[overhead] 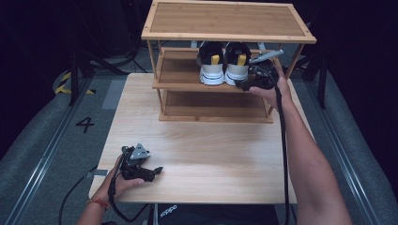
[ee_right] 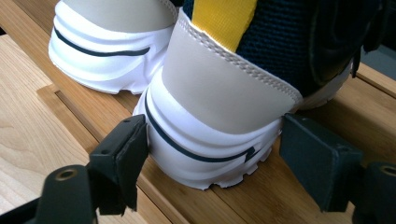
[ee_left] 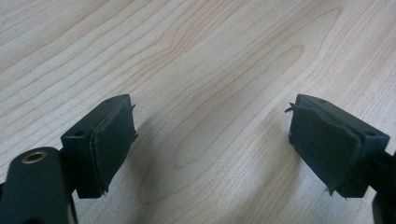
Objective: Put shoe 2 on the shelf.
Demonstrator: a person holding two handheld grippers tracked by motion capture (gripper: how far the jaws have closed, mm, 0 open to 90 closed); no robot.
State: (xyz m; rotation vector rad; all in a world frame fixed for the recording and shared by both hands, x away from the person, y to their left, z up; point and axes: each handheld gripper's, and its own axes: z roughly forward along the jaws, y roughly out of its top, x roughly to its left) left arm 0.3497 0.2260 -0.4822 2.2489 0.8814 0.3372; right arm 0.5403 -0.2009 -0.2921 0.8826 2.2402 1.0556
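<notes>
Right gripper: the black two-jaw gripper in the person's right hand [overhead: 256, 80] is stretched out to the middle shelf of the rack, with its jaws on either side of the heel of the right-hand shoe.
Right jaws: spread, one pad [ee_right: 133, 154] just at the white sole on one side and the other a little off the sole on the far side; no squeeze shows on the heel.
Right-hand shoe: a dark blue mesh trainer with a grey heel panel, a yellow pull tab and a chunky white sole [ee_right: 219, 93], standing upright on the middle shelf with its heel facing the person.
Left-hand shoe: its matching partner [overhead: 211, 63] stands just beside it on the same shelf, heel out as well.
Rack: a three-tier bamboo shoe rack [overhead: 225, 35] at the far end of the table; both shoes sit toward the right of its middle tier.
Left gripper: the second black gripper, with a grey three-cornered plate on top [overhead: 151, 171], rests low at the near left of the table, well apart from the rack.
Left jaws: spread wide with bare wood between them.
Table: pale wood-grain tabletop [ee_left: 201, 60].
</notes>
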